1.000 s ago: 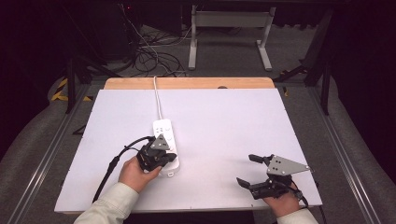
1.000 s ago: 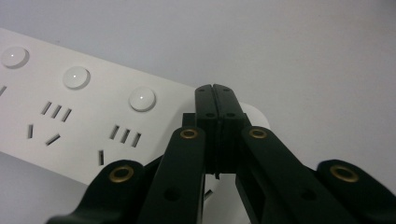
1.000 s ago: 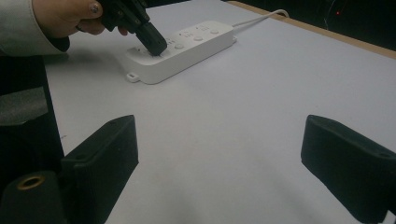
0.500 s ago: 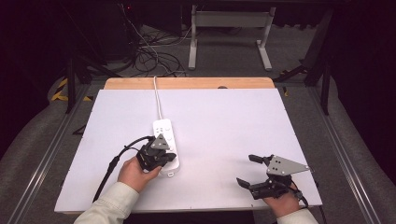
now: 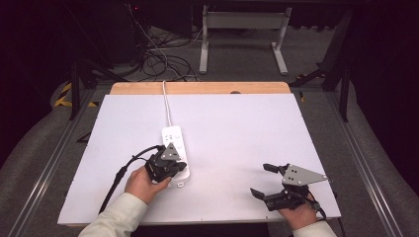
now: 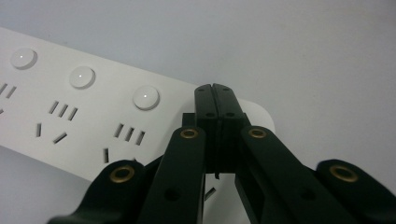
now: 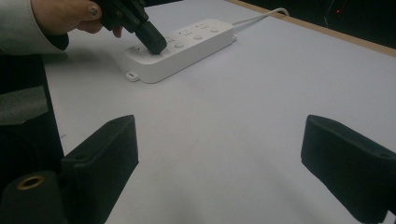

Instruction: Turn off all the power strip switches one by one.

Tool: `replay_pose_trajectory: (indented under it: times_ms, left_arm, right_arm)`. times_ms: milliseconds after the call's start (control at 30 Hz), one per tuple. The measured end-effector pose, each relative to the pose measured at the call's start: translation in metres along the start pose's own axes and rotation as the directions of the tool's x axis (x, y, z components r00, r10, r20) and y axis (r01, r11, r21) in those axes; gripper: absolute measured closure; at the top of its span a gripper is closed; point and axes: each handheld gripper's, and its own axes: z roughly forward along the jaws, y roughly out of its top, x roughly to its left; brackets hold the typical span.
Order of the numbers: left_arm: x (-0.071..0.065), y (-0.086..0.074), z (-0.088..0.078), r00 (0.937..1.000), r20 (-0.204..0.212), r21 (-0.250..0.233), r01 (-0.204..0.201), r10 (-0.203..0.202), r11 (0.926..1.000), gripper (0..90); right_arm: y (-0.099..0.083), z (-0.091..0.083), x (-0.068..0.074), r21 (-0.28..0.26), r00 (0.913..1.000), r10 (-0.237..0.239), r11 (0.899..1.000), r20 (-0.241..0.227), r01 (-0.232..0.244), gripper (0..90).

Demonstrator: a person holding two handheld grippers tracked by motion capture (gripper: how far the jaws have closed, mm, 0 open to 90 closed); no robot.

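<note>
A white power strip (image 5: 175, 148) lies near the middle of the white table, its cord running to the far edge. In the left gripper view the power strip (image 6: 93, 126) shows round buttons and socket slots. My left gripper (image 6: 215, 93) is shut, jaws pressed together with nothing between them, its tips on the strip's near end beside a button. The high view has my left gripper (image 5: 170, 165) over the strip's near end. My right gripper (image 5: 264, 180) stands open above bare table at the front right. In the right gripper view, its wide-apart jaws frame the power strip (image 7: 187, 46) farther off.
The white table (image 5: 237, 128) has a wooden strip along its far edge. Beyond it, cables and a metal stand sit on the dark floor. A black cable trails from my left gripper toward the table's front left. A person's sleeve (image 7: 23, 28) shows at top left in the right gripper view.
</note>
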Motion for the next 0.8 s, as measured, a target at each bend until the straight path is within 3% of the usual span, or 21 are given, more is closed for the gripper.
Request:
replay_pose_trajectory:
  times_ms: [533, 600, 733, 800]
  left_arm:
    - [-0.006, 0.0, 0.001, 0.9991, -0.036, 0.0, -0.022, 0.022, 0.9998, 90.0]
    - [-0.007, 0.001, 0.002, 0.9992, -0.026, 0.0, -0.032, 0.032, 0.9995, 90.0]
    - [-0.015, 0.005, 0.005, 0.9951, -0.065, 0.018, -0.074, 0.075, 0.9971, 90.0]
    - [-0.01, 0.005, 0.0, 0.9972, -0.061, -0.001, -0.043, 0.043, 0.9991, 90.0]
  right_arm:
    - [0.0, 0.001, 0.0, 0.004, 1.0, -0.004, 1.0, 0.0, 0.004, 11.7]
    - [0.0, 0.001, 0.0, 0.004, 1.0, -0.003, 1.0, 0.0, 0.003, 11.7]
    - [0.0, 0.0, 0.0, 0.003, 1.0, -0.003, 1.0, -0.001, 0.003, 11.7]
    - [0.0, -0.002, 0.0, -0.004, 1.0, -0.004, 1.0, 0.002, 0.004, 11.7]
